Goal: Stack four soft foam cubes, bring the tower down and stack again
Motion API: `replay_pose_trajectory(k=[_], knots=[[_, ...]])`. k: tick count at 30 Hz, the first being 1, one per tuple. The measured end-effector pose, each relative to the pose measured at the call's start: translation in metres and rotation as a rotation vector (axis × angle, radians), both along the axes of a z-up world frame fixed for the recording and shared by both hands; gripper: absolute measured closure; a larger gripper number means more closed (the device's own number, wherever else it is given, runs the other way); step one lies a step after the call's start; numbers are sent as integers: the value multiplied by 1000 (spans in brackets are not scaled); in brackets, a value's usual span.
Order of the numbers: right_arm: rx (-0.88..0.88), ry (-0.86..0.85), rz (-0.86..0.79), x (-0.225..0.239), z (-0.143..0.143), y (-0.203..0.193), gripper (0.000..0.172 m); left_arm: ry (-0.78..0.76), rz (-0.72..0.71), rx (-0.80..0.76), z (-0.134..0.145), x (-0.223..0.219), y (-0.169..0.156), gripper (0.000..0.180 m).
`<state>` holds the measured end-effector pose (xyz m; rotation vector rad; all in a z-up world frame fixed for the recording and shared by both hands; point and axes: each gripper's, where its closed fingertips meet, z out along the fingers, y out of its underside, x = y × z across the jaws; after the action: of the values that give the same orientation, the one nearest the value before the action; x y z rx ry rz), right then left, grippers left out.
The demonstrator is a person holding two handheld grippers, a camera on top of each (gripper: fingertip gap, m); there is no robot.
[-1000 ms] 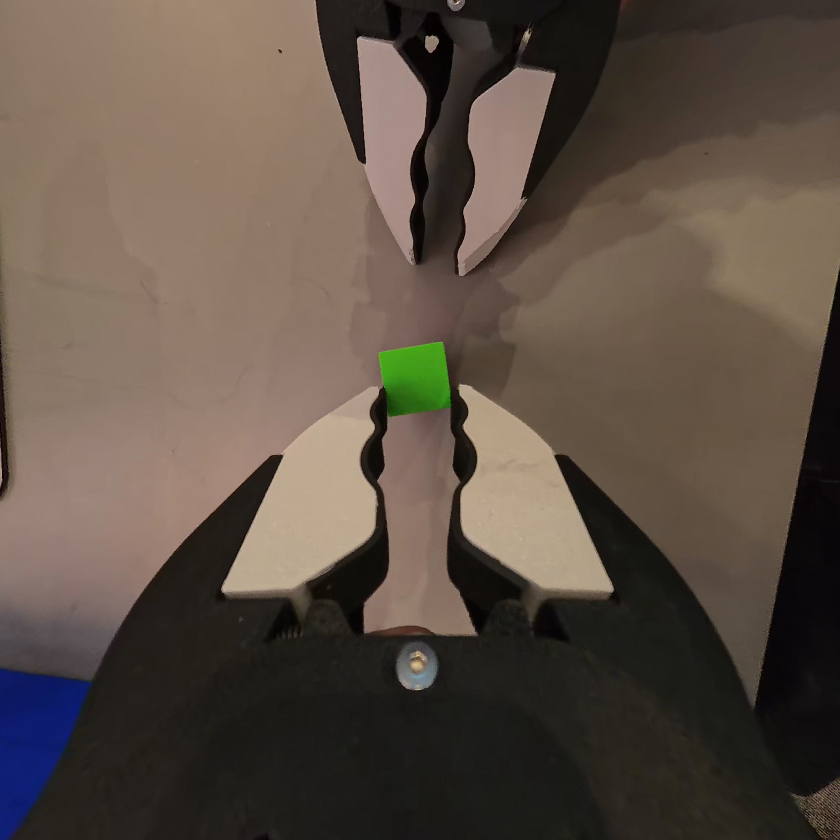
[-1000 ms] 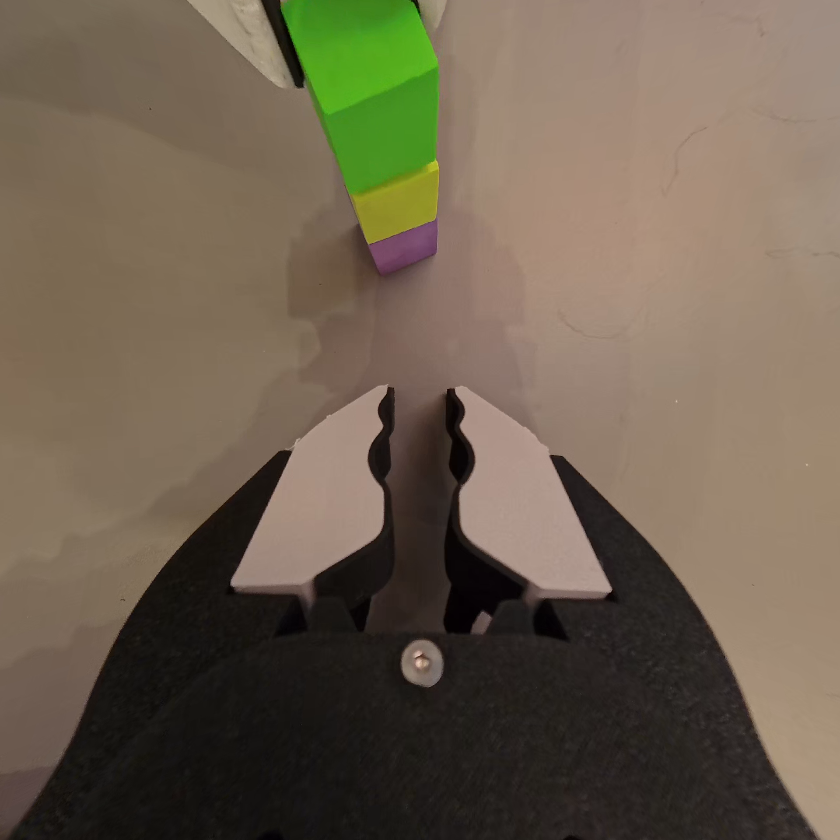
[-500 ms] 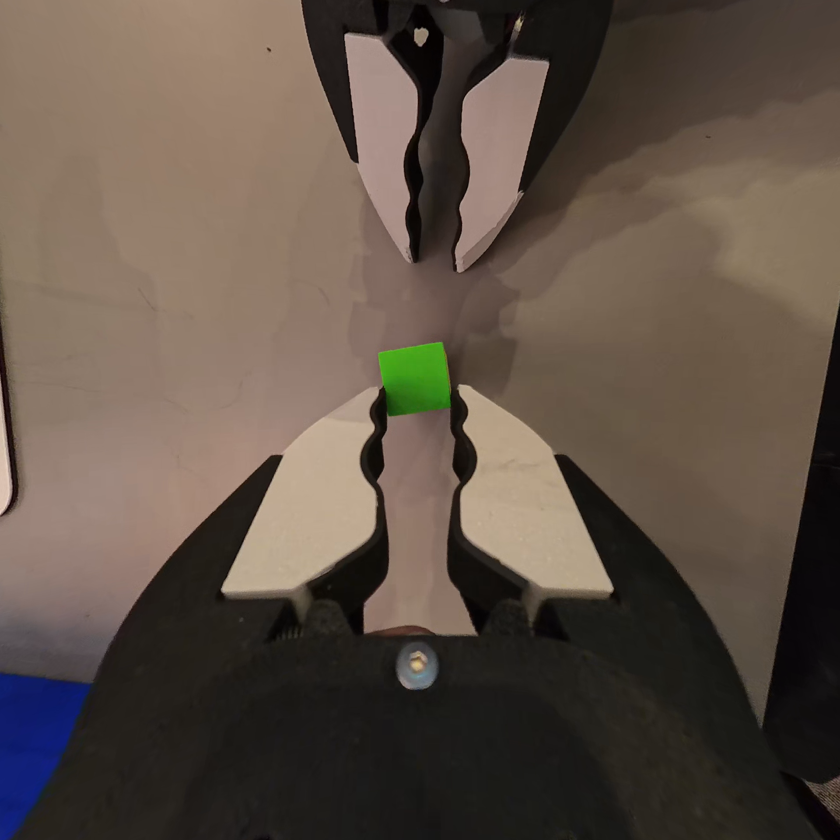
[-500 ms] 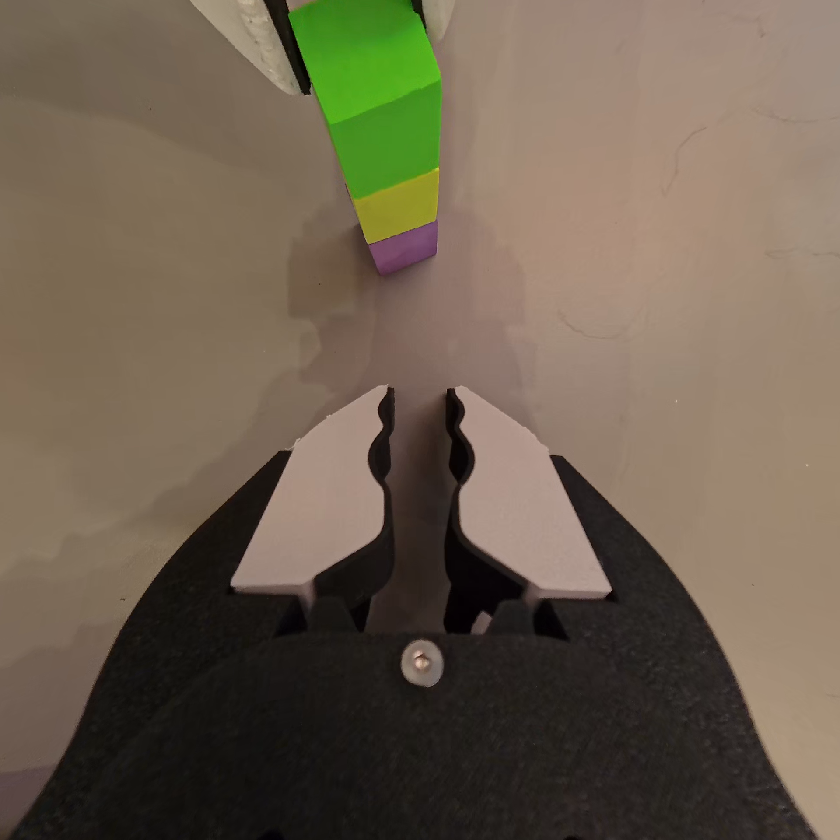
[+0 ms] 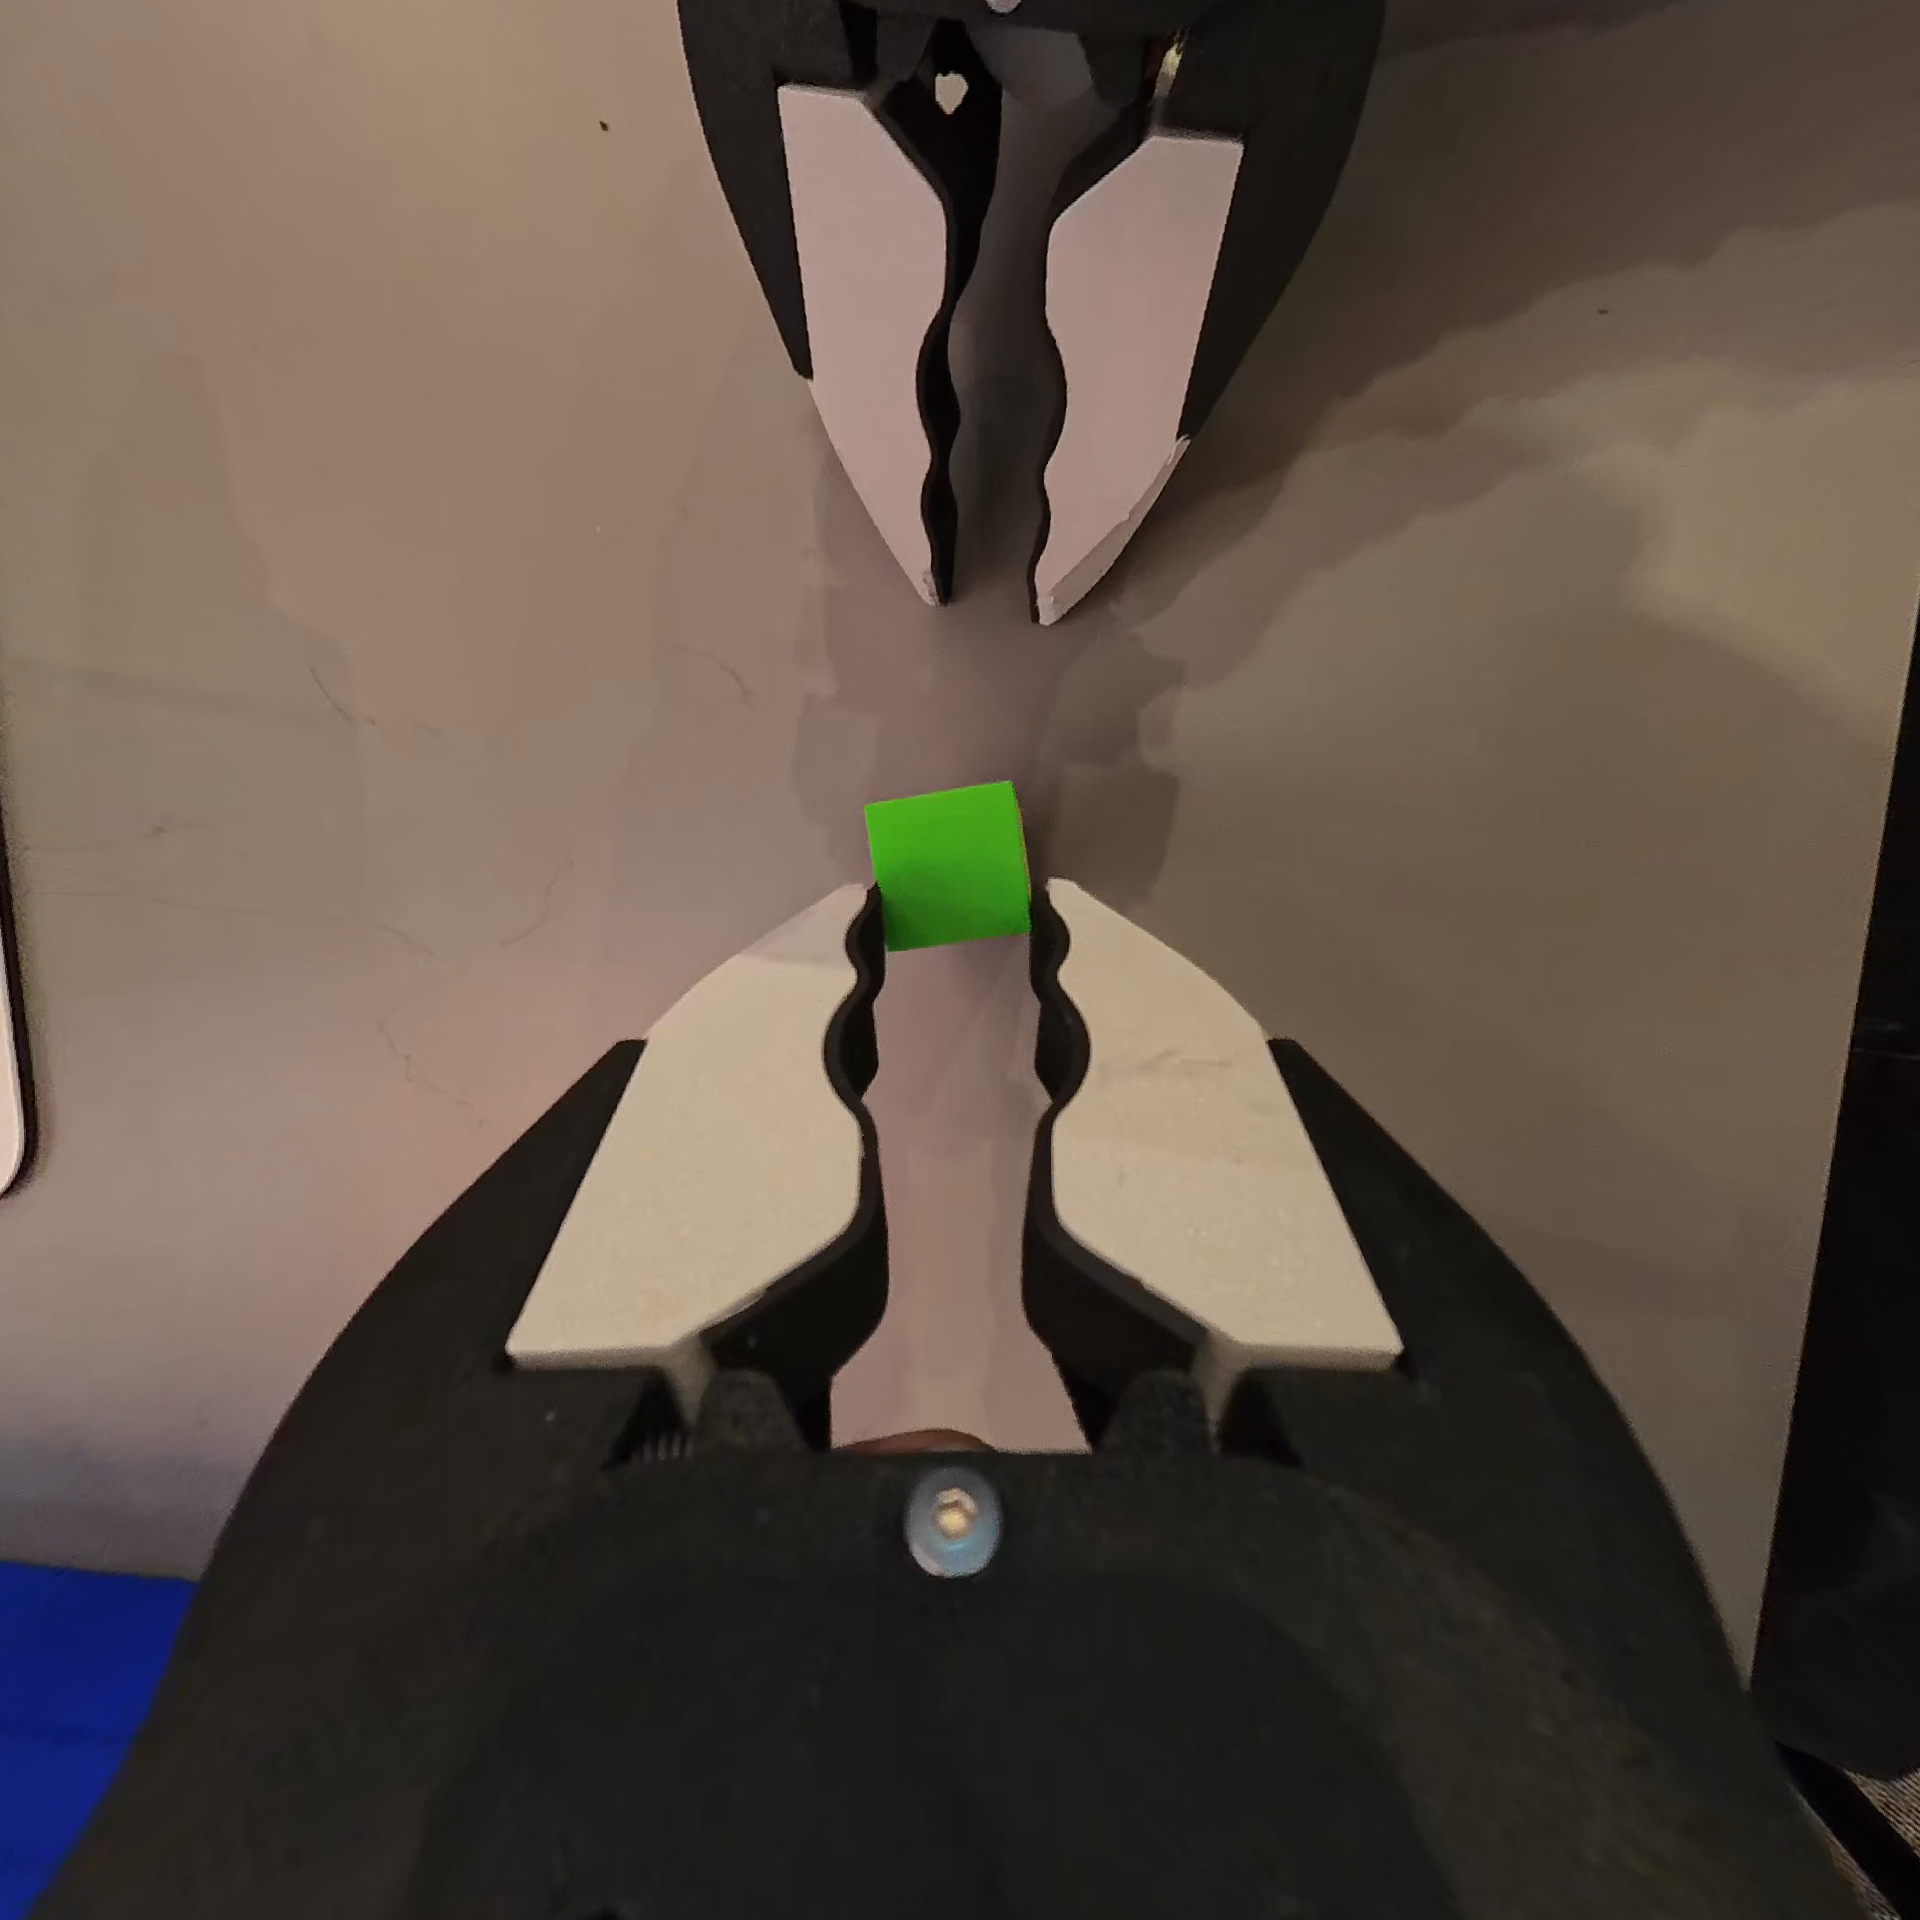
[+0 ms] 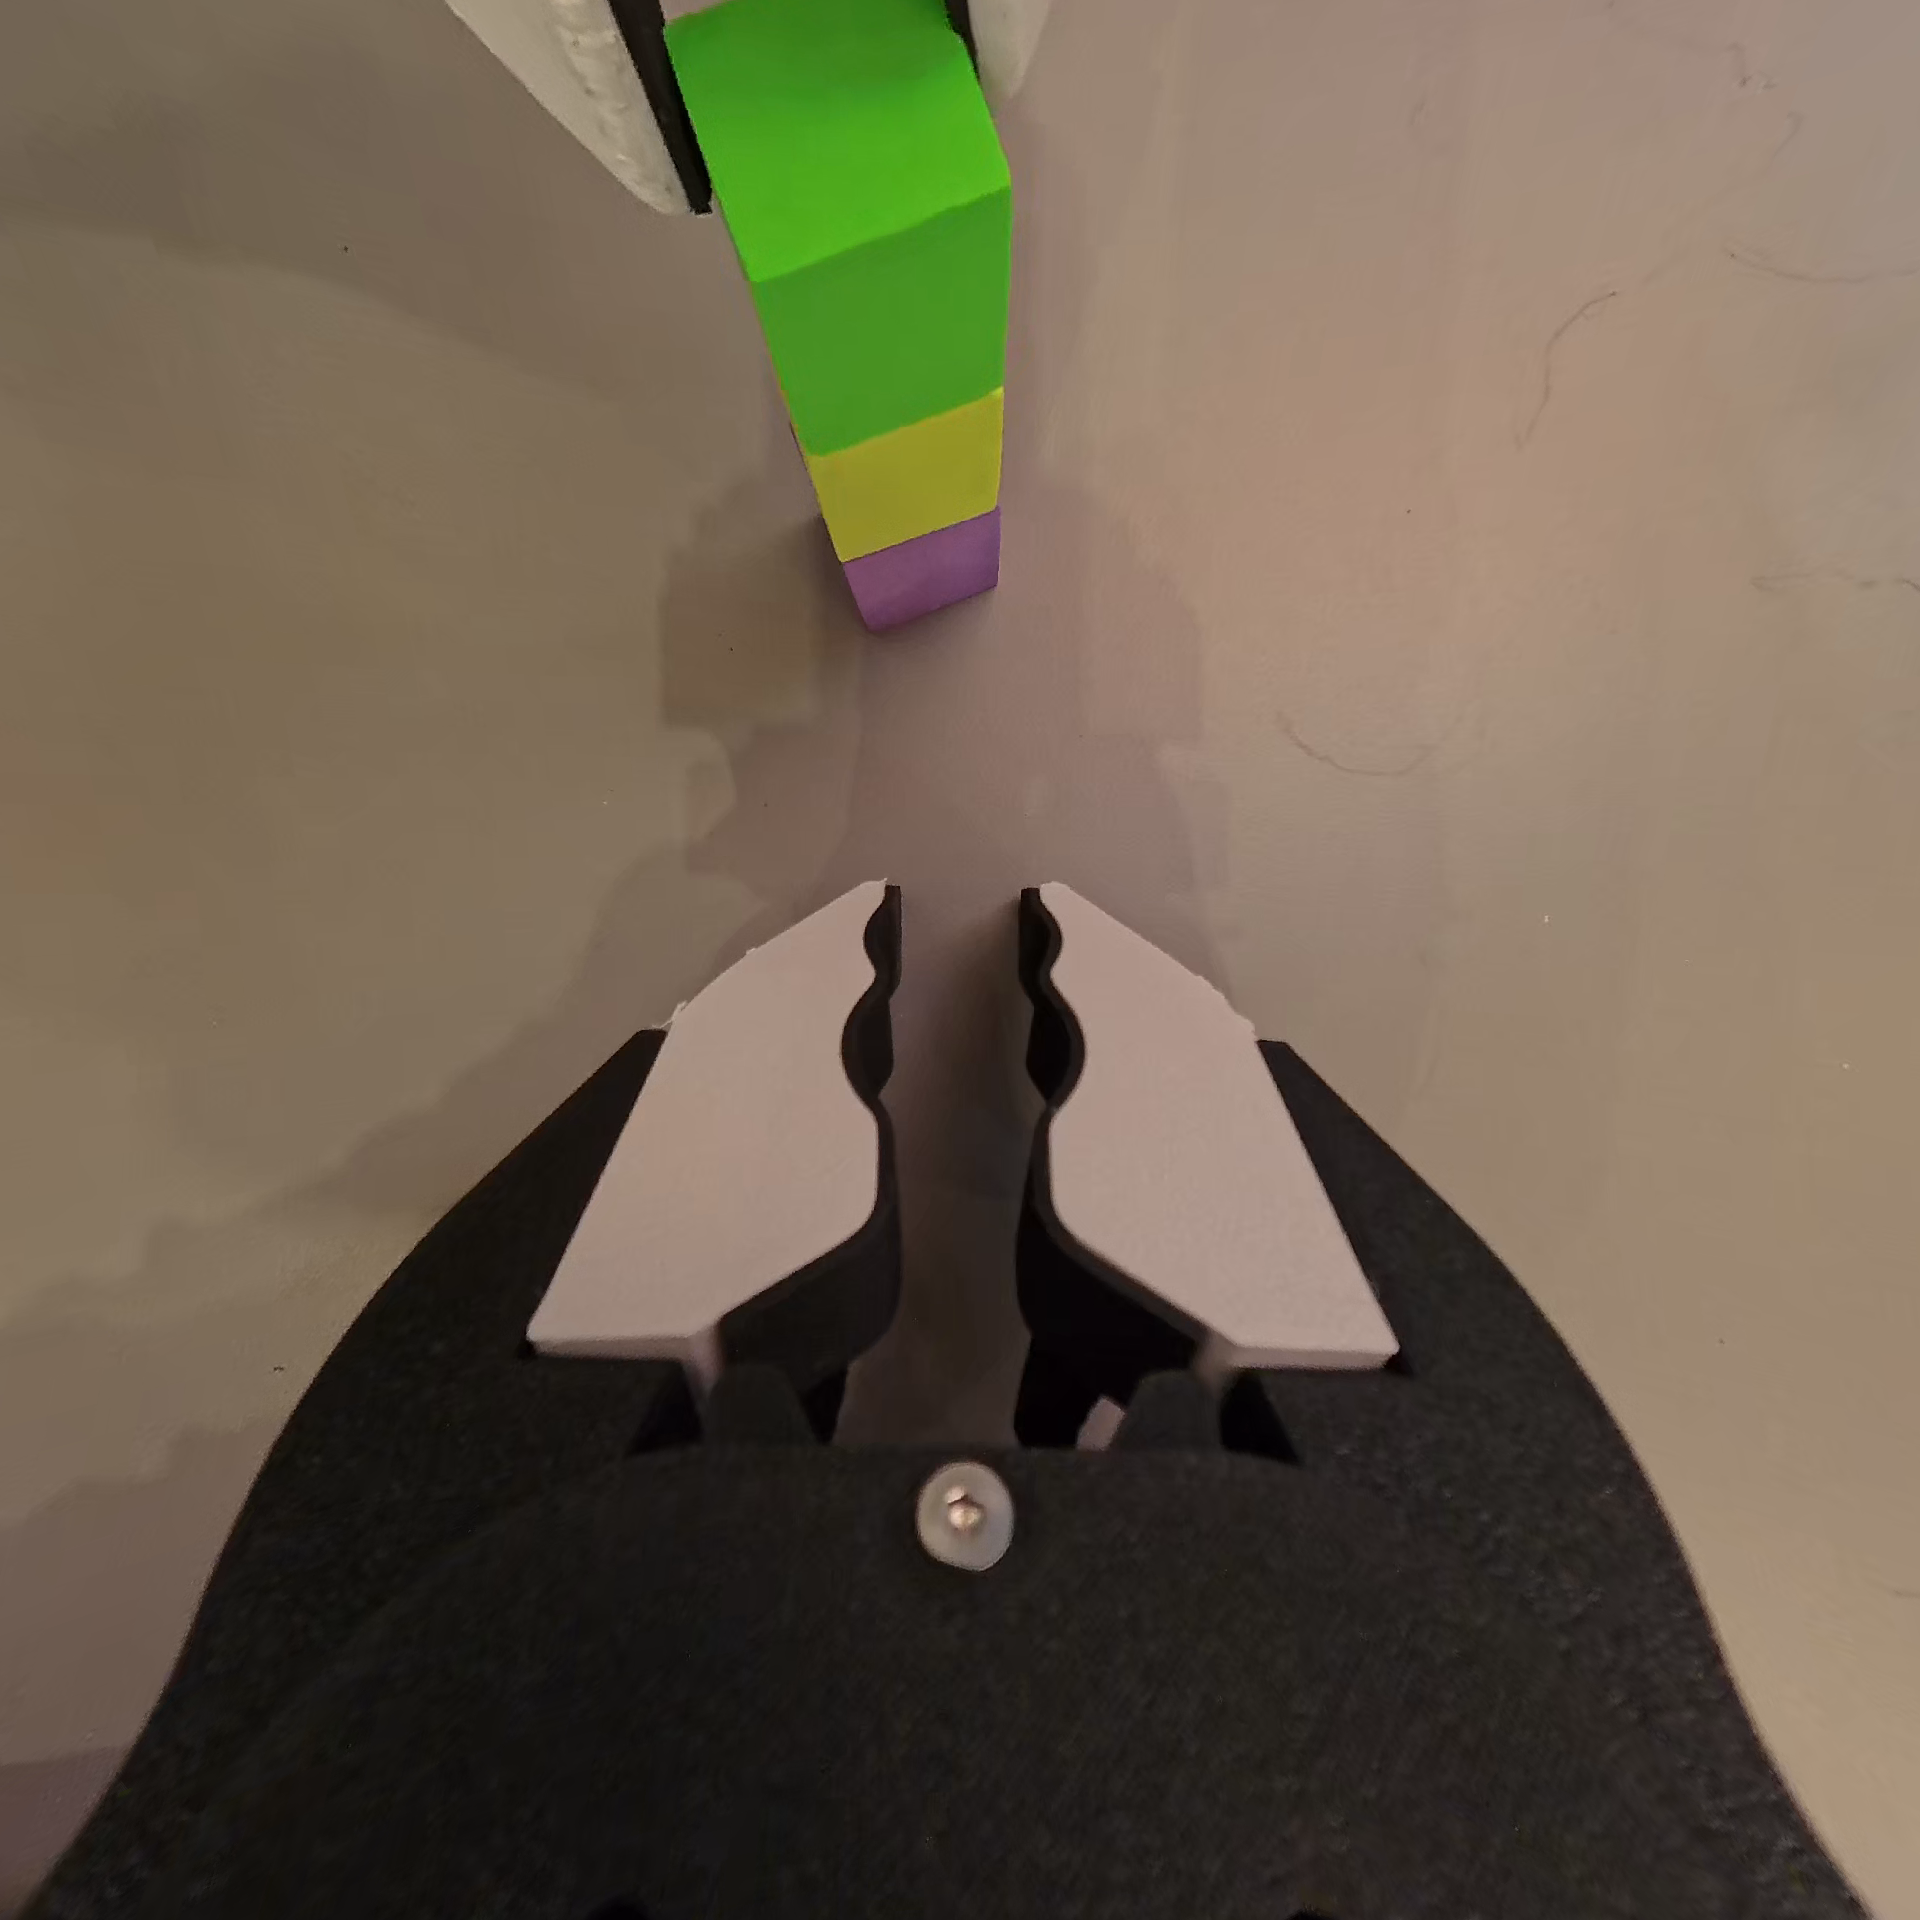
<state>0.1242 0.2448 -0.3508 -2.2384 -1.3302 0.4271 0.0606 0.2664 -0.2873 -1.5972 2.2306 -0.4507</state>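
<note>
- Looking along the left gripper, its fingers press both sides of a bright green soft foam cube; bare grey desk lies open on either side, and a dark edge borders the right.
- Right wrist view: the right gripper has its fingers slightly parted on nothing, well short of the tower, where the green cube tops a yellow foam cube and a purple foam cube.

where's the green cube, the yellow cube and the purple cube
green cube [image 6: 878, 312], right wrist view, on its front face
yellow cube [image 6: 909, 473], right wrist view, on its front face
purple cube [image 6: 925, 571], right wrist view, on its front face, bottom of the tower
</note>
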Motion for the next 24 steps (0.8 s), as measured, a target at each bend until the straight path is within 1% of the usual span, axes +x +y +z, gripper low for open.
replay_pose_trajectory(k=[1,11,12,15,17,19,22,24], knots=[[0,0,0,0,0,0,150,1,-2,4,0,0,0,154],[0,-1,0,0,0,0,150,6,-11,0,-1,0,0,154],[0,-1,1,0,0,0,150,5,-15,-3,-1,0,-1,151],[0,-1,1,0,0,0,150,16,-2,13,-2,-2,2,132],[0,-1,1,0,0,0,150,5,0,10,2,-4,2,128],[1,-1,1,0,0,0,150,-21,29,17,12,-8,8,122],[1,-2,0,0,0,0,150,-59,97,49,26,-26,25,126],[1,-2,1,0,0,0,150,-54,149,74,27,-46,42,129]])
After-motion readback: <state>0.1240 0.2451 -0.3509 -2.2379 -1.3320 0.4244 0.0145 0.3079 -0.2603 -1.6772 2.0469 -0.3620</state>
